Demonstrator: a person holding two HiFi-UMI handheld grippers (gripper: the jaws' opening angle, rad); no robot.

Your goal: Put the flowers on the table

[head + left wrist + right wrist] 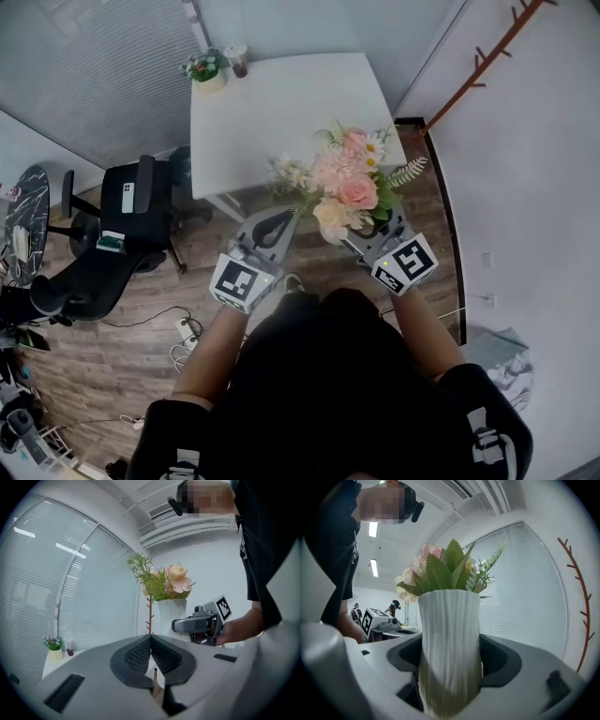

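From the head view: carries a bunch of pink and cream flowers (pixel 347 183) in the air by the near edge of the white table (pixel 281 112), not set down on it. Supports the bunch from below with the right gripper (pixel 367 239), its tips lost under the blooms. Holds the left gripper (pixel 279 220) just beside the bunch, also short of the table's near edge, touching nothing. Shows, at the table's far corner, a small potted plant (pixel 206 70) and a dark little jar (pixel 238 62) side by side. Takes in a black office chair (pixel 122 234) on the wooden floor (pixel 122 375) off one side of the table, and a brown coat rack (pixel 487 56) on the wall off the other. From the left gripper view: presses both jaws together tip to tip on nothing. Looks past them at a white ribbed vase (pixel 171 613), upright, with the flowers standing in it, well apart from the table and its potted plant. From the right gripper view: clamps the vase squarely between the two dark jaws, green leaves and pink blooms rising from its mouth. Blocks most of the window blinds (pixel 534 588) behind with the vase.
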